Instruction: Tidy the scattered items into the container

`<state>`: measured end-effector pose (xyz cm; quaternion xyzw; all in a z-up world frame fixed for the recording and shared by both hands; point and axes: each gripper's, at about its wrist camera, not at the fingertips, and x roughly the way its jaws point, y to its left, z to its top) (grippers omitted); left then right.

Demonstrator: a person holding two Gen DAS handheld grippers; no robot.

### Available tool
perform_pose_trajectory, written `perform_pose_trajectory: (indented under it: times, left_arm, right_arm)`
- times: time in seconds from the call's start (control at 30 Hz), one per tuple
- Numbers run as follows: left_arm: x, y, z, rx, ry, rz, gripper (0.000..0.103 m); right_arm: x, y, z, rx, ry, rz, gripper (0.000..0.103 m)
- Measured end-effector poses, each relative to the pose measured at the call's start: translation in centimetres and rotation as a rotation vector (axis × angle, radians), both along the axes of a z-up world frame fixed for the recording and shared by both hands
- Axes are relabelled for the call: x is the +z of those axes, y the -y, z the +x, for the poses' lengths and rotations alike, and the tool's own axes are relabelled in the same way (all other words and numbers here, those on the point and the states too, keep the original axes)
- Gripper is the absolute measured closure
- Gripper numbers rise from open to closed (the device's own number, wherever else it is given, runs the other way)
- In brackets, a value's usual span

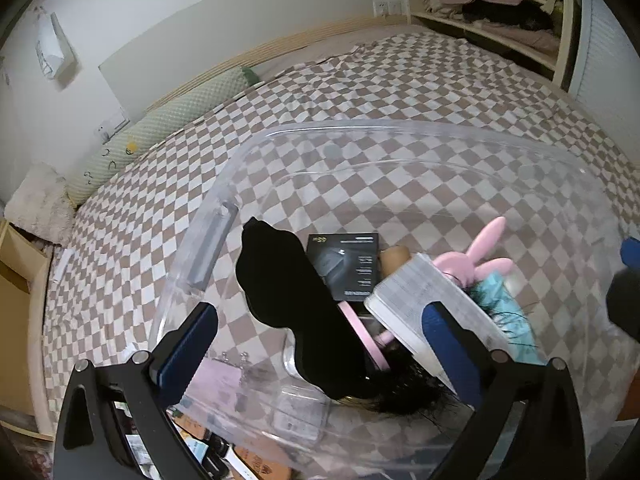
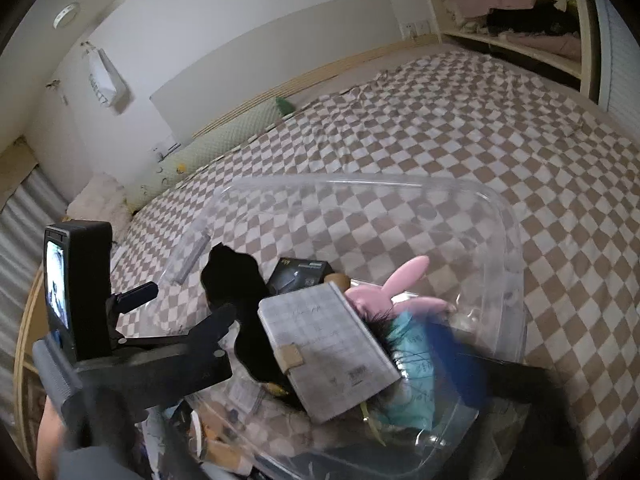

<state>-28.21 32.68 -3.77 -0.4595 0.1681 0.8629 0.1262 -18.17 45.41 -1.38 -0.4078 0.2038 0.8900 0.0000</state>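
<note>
Clear container [image 1: 360,128] half-hiding its clutter, notebook [image 2: 328,344] topmost; both hand-held grippers wide, right one [image 2: 460,344] blurred.

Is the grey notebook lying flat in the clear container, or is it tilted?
Tilted. The grey notebook leans on the other items inside the clear container, one edge raised above the black cloth.
</note>
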Motion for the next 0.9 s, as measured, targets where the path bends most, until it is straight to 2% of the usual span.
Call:
perform_pose_trajectory:
  times: [0.27,0.5,0.6,0.77,0.9]
  left_arm:
    - [1.1,1.7,1.8,-0.003,0.003,0.062,0.0]
    - [2.9,4.3,3.3,0.024,0.005,0.182,0.0]
    - [4.0,5.6,4.0,0.035,-0.001,0.228,0.0]
    - [5.3,7.6,5.1,0.051,-0.014,0.261,0.0]
    - [5.8,9.6,6.3,0.055,-0.014,0.279,0.0]
  right_arm:
    - [-0.2,1.0,0.1,-0.019,-0.03,0.044,0.0]
    - [-0.3,1.9,1.0,-0.021,-0.031,0.101,0.0]
    - [0.3,2.6,2.0,-0.018,-0.039,0.158,0.0]
    - [1.7,3.7,4.1,0.001,-0.065,0.242,0.0]
    - [2.2,4.5,5.8,0.008,-0.085,0.266,0.0]
